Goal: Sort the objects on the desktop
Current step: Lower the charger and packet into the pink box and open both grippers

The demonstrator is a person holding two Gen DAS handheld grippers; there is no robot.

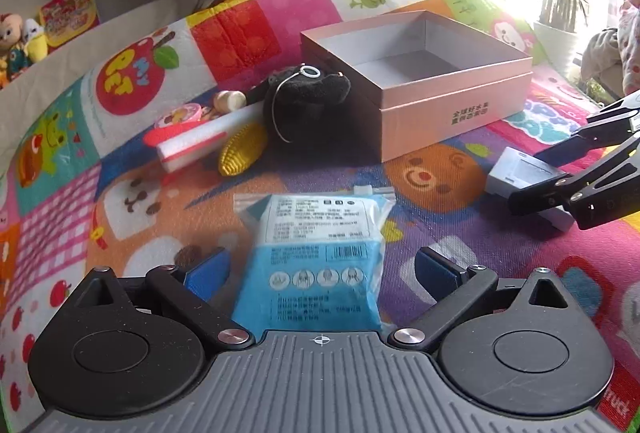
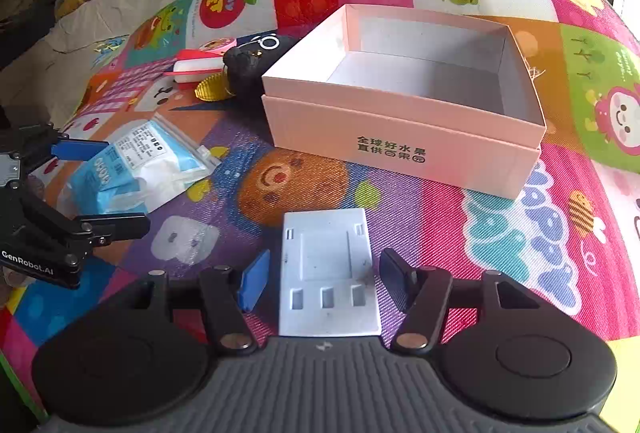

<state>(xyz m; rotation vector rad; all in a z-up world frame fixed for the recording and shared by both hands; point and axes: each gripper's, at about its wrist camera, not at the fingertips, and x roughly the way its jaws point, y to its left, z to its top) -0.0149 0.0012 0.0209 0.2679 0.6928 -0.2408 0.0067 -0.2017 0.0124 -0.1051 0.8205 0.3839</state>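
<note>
We read "GenRobot.AI" on the left hand-held gripper (image 2: 80,185) and dark Chinese print on the pink box (image 2: 404,113) front. The blue packet (image 1: 316,257) carries fine print and a barcode — too small to read. It lies between the left hand-held gripper's (image 1: 320,269) wide-open fingers, nothing clamped, long axis running straight ahead, near end hidden by the body. The white plastic plate (image 2: 328,273) sits between the right hand-held gripper's (image 2: 324,277) spread fingers, ungripped, long axis forward toward the box. Ahead-left of both: black plush (image 1: 308,93), yellow corn toy (image 1: 240,149) — partly hidden, on the patterned mat (image 2: 500,253).
</note>
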